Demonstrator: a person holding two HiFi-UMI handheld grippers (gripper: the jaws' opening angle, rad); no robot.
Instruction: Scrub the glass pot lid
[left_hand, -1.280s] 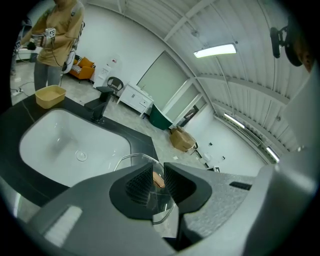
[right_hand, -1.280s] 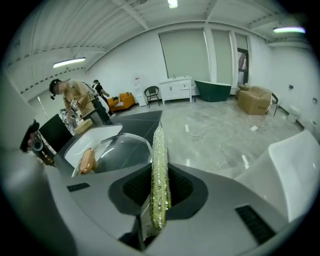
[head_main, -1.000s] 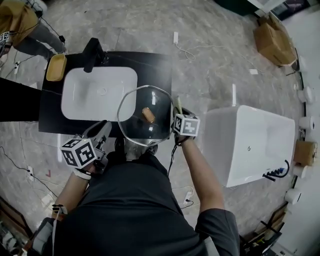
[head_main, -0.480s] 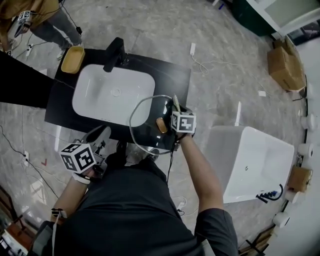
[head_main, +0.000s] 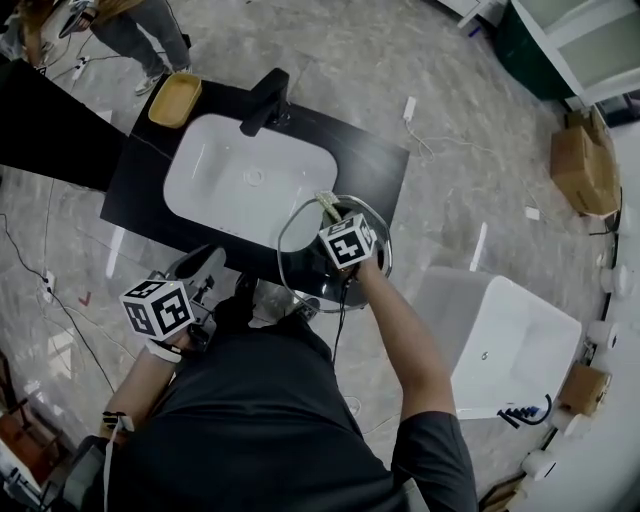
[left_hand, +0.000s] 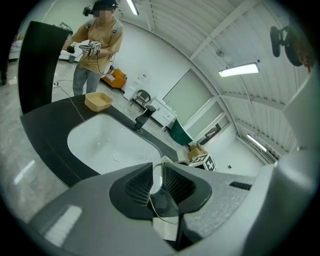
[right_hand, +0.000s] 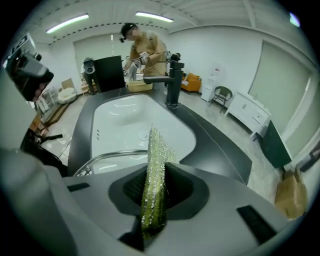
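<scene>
Over desk (head_main: 372, 165) front edge, right of sink (head_main: 240, 180), we hold glass pot lid (head_main: 298, 262): left tongs (left_hand: 157, 172) clenched on its rim. Right tongs (right_hand: 156, 175) clamp scrub pad (right_hand: 154, 185), sitting over lid's far-right part, so right does the scrubbing, imo.

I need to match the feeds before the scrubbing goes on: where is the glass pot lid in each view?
Head view: glass pot lid at centre, partly behind the right gripper.
Left gripper view: lower centre, edge-on, clamped in the left gripper.
Right gripper view: only its rim, an arc left of the sponge held in the jaws.
Shared landmark: the black faucet, in all three.
</scene>
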